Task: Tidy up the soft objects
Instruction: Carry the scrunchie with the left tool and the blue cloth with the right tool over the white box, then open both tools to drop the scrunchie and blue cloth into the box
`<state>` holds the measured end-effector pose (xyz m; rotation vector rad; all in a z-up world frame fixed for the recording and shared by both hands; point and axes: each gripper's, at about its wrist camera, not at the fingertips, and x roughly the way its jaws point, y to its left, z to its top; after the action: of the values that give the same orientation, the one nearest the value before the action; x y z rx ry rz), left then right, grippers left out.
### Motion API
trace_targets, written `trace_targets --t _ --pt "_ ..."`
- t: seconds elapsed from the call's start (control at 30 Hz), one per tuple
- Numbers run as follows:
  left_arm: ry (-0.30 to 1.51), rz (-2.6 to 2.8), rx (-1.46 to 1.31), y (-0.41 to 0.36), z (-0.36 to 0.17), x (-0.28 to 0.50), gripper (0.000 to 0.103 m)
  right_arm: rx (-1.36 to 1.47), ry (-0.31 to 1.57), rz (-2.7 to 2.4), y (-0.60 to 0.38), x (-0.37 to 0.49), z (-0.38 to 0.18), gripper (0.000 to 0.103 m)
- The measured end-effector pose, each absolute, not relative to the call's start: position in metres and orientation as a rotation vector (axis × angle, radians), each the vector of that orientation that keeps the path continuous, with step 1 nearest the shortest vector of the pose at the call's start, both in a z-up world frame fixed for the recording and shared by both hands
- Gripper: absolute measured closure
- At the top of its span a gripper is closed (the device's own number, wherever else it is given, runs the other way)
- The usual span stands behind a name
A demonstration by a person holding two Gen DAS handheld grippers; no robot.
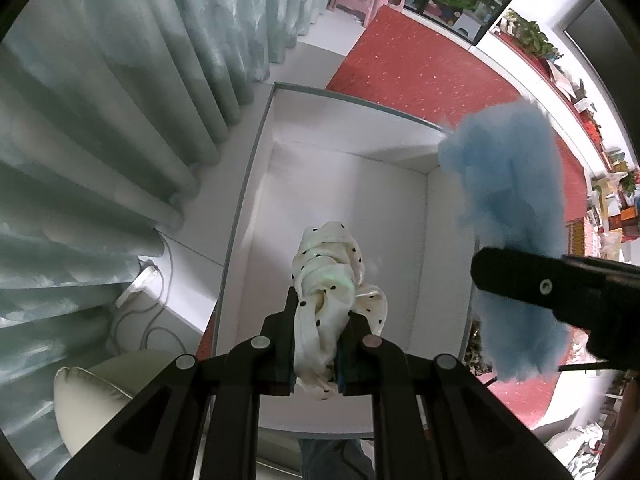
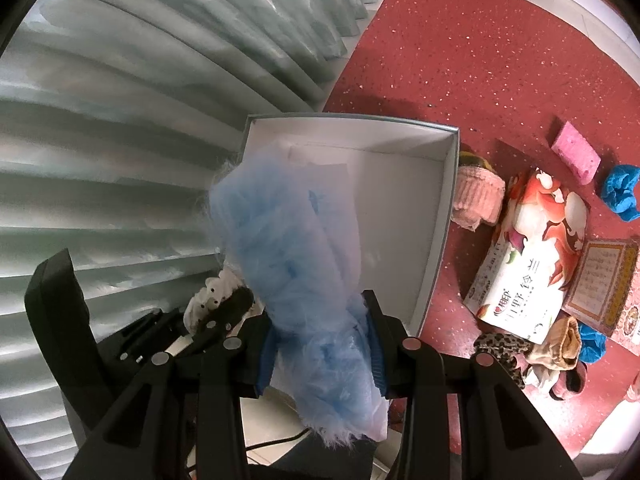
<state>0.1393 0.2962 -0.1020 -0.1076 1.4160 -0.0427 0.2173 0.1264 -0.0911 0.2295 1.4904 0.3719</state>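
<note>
A white open box (image 1: 256,184) sits on the red floor below both grippers. My left gripper (image 1: 320,312) points straight down over it, shut on a cream scrunchie with black dots (image 1: 328,276) that hangs between the fingers. My right gripper (image 2: 320,328) is shut on a fluffy light-blue soft piece (image 2: 288,248), held above the box (image 2: 440,216) at its left side. In the left wrist view the same blue piece (image 1: 508,200) shows at the right, over the box's right wall, with a black finger of the right gripper across it. The dotted scrunchie (image 2: 212,296) also peeks out in the right wrist view.
Pale green curtains (image 1: 100,140) hang along the left. On the red mat (image 2: 460,52) to the right of the box lie a pink knitted piece (image 2: 476,196), a tissue pack (image 2: 532,252), a pink sponge (image 2: 576,152), blue scrunchies (image 2: 624,192) and a leopard-print one (image 2: 500,348).
</note>
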Motion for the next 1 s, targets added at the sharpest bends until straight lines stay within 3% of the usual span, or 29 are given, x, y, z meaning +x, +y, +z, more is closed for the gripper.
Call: trace_targets --t 0.87,0.93,1.0 --pt "1.492 -0.029 -0.085 0.288 -0.14 0.146 0.087 0.201 1.53 0.345 0.151 0.244 -0.127 0.063" --pt "1.49 -0.026 -0.086 0.288 -0.14 0.146 0.081 0.204 1.528 0.345 0.151 0.245 -0.128 0.06" --pt "1.492 -0.029 -0.087 0.288 -0.14 0.146 0.067 0.206 1.52 0.351 0.15 0.245 -0.129 0.044"
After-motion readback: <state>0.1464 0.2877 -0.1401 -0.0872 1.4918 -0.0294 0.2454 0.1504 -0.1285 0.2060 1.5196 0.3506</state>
